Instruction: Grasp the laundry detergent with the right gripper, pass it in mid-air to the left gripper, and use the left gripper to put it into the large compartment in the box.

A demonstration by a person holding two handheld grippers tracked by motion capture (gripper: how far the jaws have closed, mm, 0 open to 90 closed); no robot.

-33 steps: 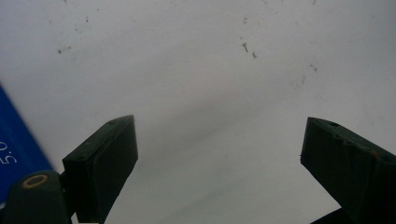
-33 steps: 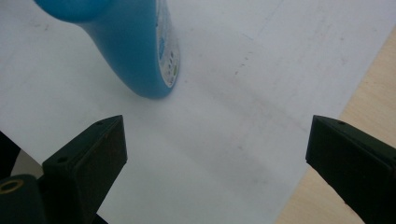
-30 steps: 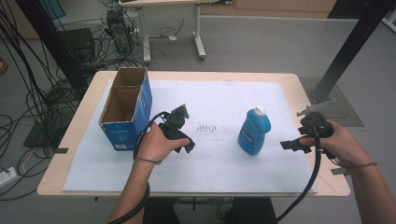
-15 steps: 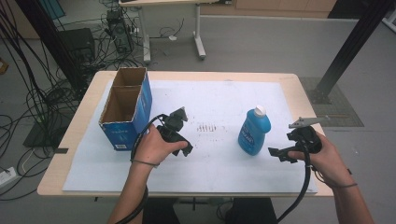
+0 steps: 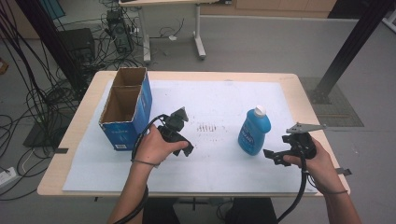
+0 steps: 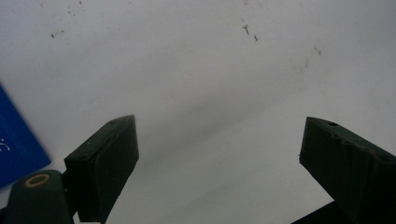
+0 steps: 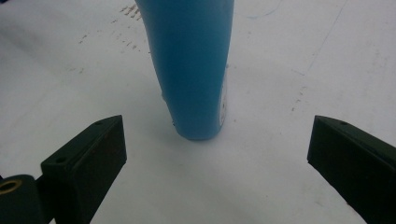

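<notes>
A blue bottle (image 5: 254,131) with a white cap stands upright on the white sheet, right of centre. My right gripper (image 5: 274,157) is low over the sheet just right of it and points at its base, jaws open. In the right gripper view the bottle (image 7: 191,65) rises a short way ahead of the open gripper (image 7: 217,121), untouched. My left gripper (image 5: 186,148) hovers left of centre, angled down at the sheet. Its jaws stand open over bare sheet in the left gripper view (image 6: 219,123).
An open blue cardboard box (image 5: 125,111) with two compartments stands at the table's left, close to my left hand; its corner (image 6: 14,144) is at the left edge of the left gripper view. Faint dark marks (image 5: 209,128) dot the sheet. The wooden table edge (image 5: 308,100) borders the sheet.
My right hand has come down and to the left, closer to the bottle's base. The left hand, the bottle and the box have stayed put.
</notes>
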